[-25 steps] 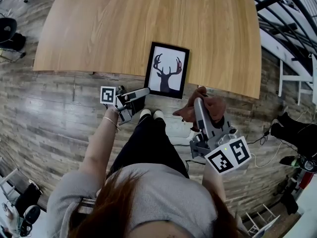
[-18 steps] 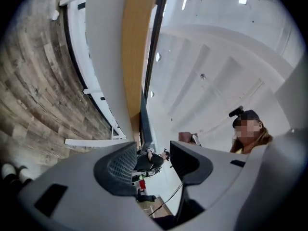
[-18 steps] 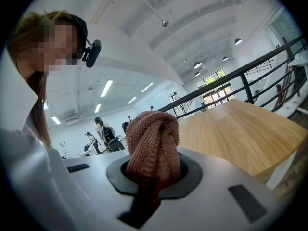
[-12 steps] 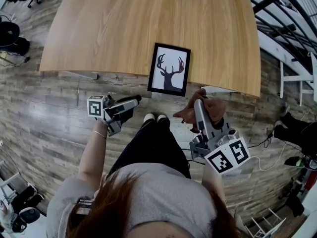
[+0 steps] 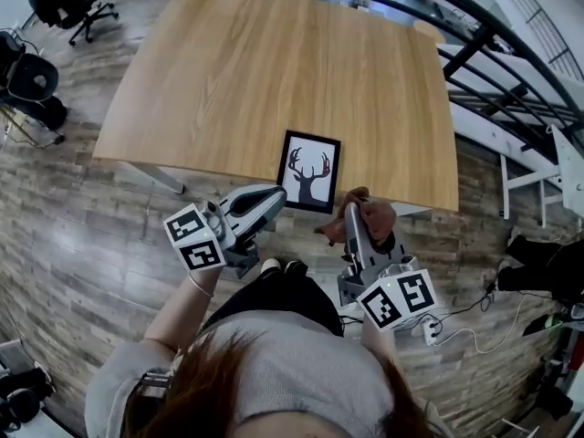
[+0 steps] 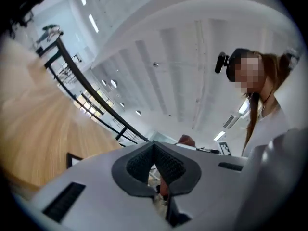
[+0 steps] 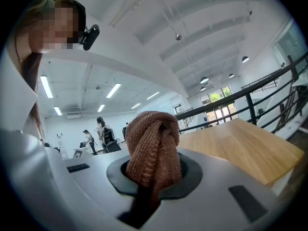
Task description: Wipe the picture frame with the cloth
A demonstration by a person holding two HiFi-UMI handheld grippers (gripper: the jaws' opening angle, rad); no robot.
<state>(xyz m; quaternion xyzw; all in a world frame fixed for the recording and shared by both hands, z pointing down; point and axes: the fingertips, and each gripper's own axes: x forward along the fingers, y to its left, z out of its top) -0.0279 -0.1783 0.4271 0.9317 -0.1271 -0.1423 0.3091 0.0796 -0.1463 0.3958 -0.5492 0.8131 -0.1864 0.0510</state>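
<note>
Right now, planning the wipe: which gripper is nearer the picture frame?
Left, probably. Overhead, the left gripper overlaps the picture frame at its near left corner; the right gripper, clamping the cloth, sits just off the near right corner.

Black picture frame [image 5: 309,171], antlered deer silhouette on white, lying flat and face up right at the near edge of the wooden table [image 5: 274,71]. Rust-brown knitted cloth [image 7: 154,143], bunched into a wad, pinched in the right gripper [image 7: 155,174], just off that same table edge, beside the frame
</note>
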